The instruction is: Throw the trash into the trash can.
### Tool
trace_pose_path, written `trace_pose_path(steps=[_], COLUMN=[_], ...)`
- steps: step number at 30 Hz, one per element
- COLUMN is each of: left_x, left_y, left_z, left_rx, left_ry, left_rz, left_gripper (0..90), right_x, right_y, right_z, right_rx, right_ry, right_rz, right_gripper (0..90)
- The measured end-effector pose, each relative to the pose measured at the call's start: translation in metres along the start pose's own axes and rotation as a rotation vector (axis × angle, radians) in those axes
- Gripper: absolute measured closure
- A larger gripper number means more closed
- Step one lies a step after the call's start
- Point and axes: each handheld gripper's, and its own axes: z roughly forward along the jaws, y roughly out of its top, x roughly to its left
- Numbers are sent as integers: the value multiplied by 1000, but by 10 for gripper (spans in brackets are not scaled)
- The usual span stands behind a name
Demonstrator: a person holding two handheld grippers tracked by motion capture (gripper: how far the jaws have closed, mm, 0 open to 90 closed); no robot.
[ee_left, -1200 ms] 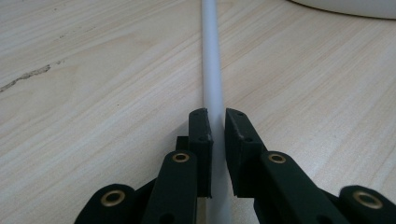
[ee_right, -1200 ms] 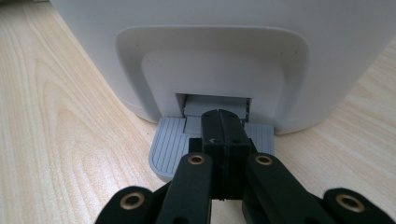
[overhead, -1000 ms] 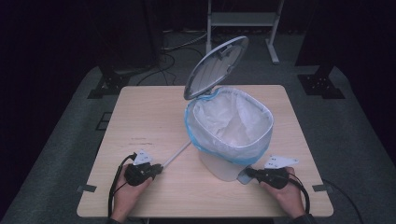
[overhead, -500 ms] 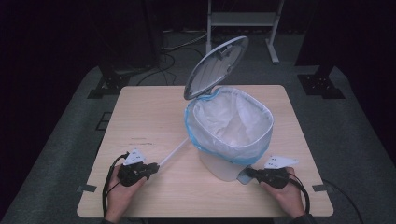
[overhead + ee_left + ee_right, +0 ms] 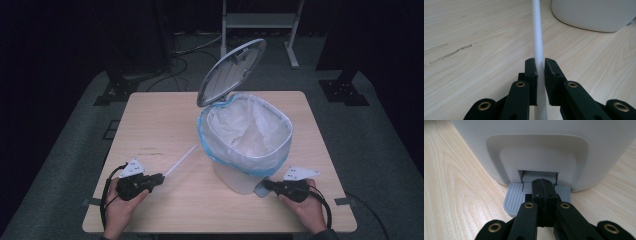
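A dark room surrounds one pale wooden bench [image 5: 150, 125], its grain running lengthwise, standing on grey carpet.

A single thin white straw [image 5: 181, 160] lies slanted on the bench, left of centre and towards the near edge. It is a smooth, straight tube. Its near end sits between the black fingers [image 5: 531, 72] of the left gripper [image 5: 159, 177], which are almost closed around it, pressing the tube on both sides; its far end points at the base of the bin.

One white plastic pedal bin [image 5: 235, 177] stands right of centre, its rounded body reaching close to the near edge. A translucent white bag [image 5: 245, 132] with a blue hem lines it, folded over the rim and crinkled inside; nothing else can be made out in the bag. The oval grey lid [image 5: 231, 72] stands tipped up at the back of the bin.

At the foot of the bin a grey ribbed pedal [image 5: 515, 197] juts out of a recessed arch. The right gripper [image 5: 541, 181] rests on top of this pedal, its fingers [image 5: 547, 192] pressed fully together with nothing between them, tips at the slot where the pedal enters the bin.

Two hands hold the two grippers at the near edge, the left hand [image 5: 120, 205] towards the near left corner and the right hand [image 5: 307, 210] towards the near right corner.
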Motion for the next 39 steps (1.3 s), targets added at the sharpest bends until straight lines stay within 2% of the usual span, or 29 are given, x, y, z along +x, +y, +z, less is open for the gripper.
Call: trace_pose_path(steps=[13,20,26,39], left_x=[1,1,0,0], left_y=[8,13,19,29], left_z=[-16,-24,-35,-55], left_rx=[-43,-59,-100,-150], left_ry=[-42,-40,-46,-45], left_rz=[23,39,38,45], left_gripper=[814,815,814,814], right_x=[1,0,0,0], right_y=[0,0,0,0], right_z=[0,0,0,0], right_rx=[-1,-1,-1,-1], right_ry=[-6,-2,-2,-2], right_rz=[0,4,5,5], right_gripper=[897,897,898,897])
